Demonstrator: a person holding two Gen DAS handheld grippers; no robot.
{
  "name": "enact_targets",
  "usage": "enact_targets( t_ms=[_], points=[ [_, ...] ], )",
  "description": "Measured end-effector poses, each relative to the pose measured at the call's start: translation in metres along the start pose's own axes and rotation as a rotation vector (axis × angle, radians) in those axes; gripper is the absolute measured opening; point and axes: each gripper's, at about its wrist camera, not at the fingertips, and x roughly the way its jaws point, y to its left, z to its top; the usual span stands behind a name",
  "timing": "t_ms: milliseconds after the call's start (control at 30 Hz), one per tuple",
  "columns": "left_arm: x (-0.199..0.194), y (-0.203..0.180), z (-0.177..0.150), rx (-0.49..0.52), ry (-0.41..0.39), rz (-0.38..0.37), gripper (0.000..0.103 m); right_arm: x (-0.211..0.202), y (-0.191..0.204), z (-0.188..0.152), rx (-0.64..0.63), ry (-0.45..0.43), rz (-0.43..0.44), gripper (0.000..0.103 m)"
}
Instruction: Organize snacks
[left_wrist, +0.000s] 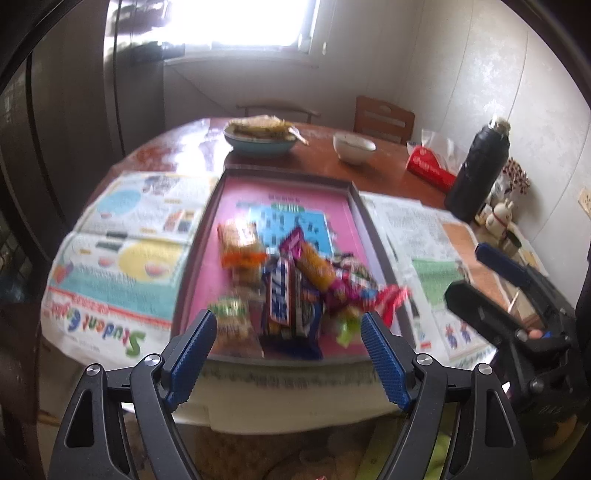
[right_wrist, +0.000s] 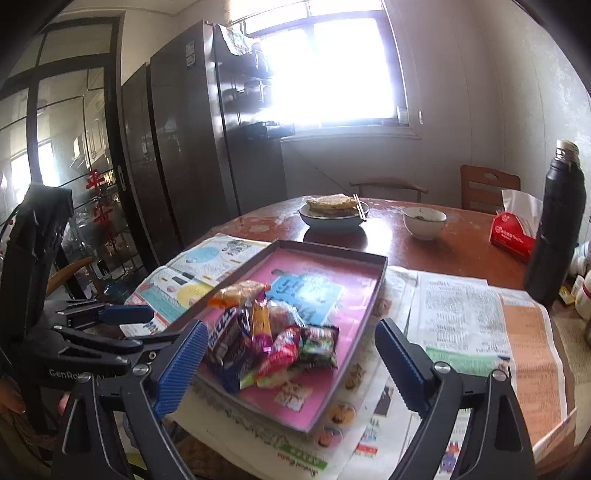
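Note:
A shallow tray (left_wrist: 288, 172) with a pink floor lies on newspaper at the table's near edge. Several wrapped snacks are piled at its near end: a blue chocolate bar (left_wrist: 282, 295), an orange packet (left_wrist: 240, 243) and pink and red wrappers (left_wrist: 354, 291). My left gripper (left_wrist: 288, 317) hangs open just before the pile, with nothing between its fingers. In the right wrist view the tray (right_wrist: 332, 252) holds the same pile, with the blue bar (right_wrist: 229, 339) and a red packet (right_wrist: 282, 347). My right gripper (right_wrist: 291, 325) stands open in front of it, touching nothing.
Newspapers (left_wrist: 122, 258) cover the near half of the round wooden table. Further back stand a blue bowl of flatbread (left_wrist: 258, 142), a white bowl (left_wrist: 354, 147), a red tissue box (left_wrist: 430, 168) and a black flask (left_wrist: 476, 173). Chairs stand behind; a dark fridge (right_wrist: 192, 147) is on the left.

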Motion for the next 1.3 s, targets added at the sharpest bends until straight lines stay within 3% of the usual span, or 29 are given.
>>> enact_targets(
  t_ms=[200, 567, 1300],
  points=[
    [0.007, -0.007, -0.024, 0.024, 0.046, 0.018, 0.082, -0.011, -0.002, -0.023, 0.009, 0.010, -0.032, 0.096],
    [0.000, -0.009, -0.041, 0.000, 0.014, 0.022, 0.082, -0.018, 0.008, -0.057, -0.010, 0.041, -0.073, 0.100],
    [0.006, -0.014, -0.049, 0.043, 0.048, 0.024, 0.082, -0.008, 0.009, -0.058, 0.010, 0.086, -0.085, 0.101]
  ],
)
